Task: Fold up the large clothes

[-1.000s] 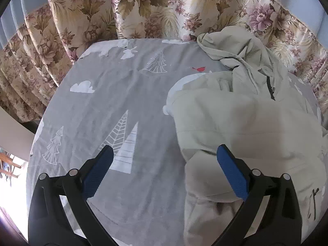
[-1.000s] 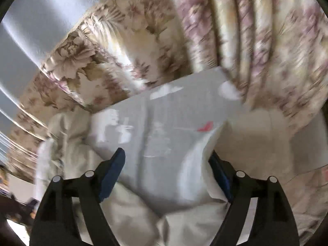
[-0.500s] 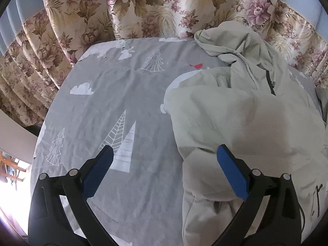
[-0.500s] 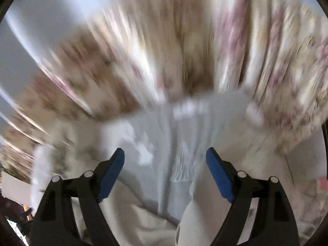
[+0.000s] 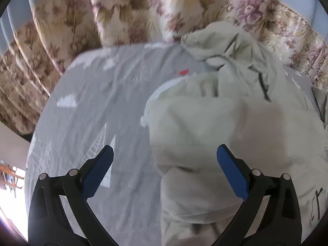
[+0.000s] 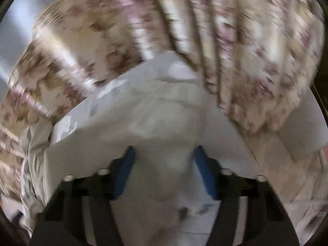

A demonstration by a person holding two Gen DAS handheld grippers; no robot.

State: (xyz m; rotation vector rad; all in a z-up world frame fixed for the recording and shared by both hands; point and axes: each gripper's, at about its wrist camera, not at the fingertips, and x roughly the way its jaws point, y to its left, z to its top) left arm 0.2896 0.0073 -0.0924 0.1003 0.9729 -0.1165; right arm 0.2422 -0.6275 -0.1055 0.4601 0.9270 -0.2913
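The jacket (image 5: 215, 127), pale beige and soft, lies crumpled in thick rounded folds on the right part of the surface (image 5: 98, 102), which wears a grey sheet printed with white trees and clouds. Flowered curtains (image 5: 123, 14) hang in pleats behind it. Your left hand-held gripper (image 5: 164, 157) stands wide apart, its ribbed blue pads grasping nothing, hovering over the jacket's near edge. Your right hand-held gripper (image 6: 164, 160) has just been closing, and its blue pads now pinch a bunched fold of the jacket (image 6: 164, 143) between them.
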